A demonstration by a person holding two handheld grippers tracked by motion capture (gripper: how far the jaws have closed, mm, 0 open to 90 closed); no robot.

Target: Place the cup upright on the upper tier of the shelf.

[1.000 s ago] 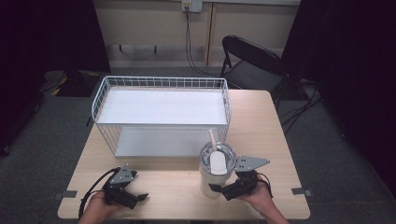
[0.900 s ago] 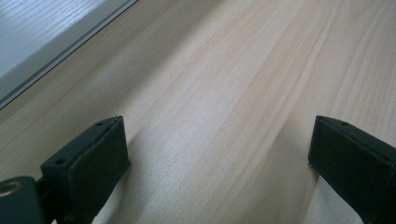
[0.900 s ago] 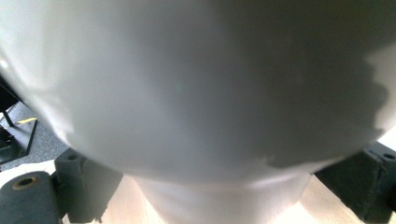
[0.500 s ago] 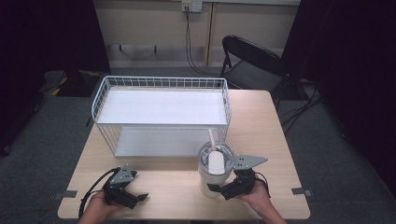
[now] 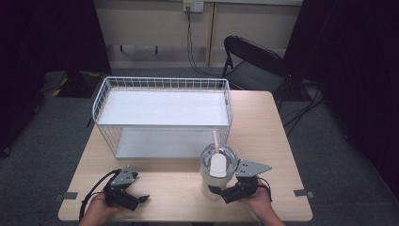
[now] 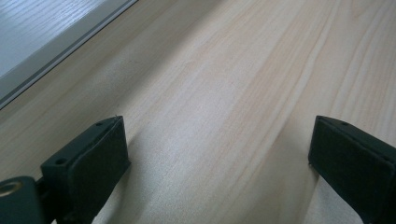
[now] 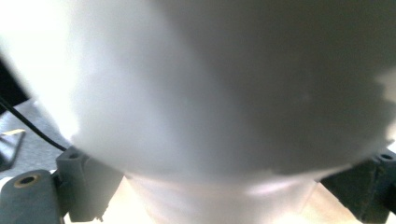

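No text, label, brand, number or sign can be read in any view.
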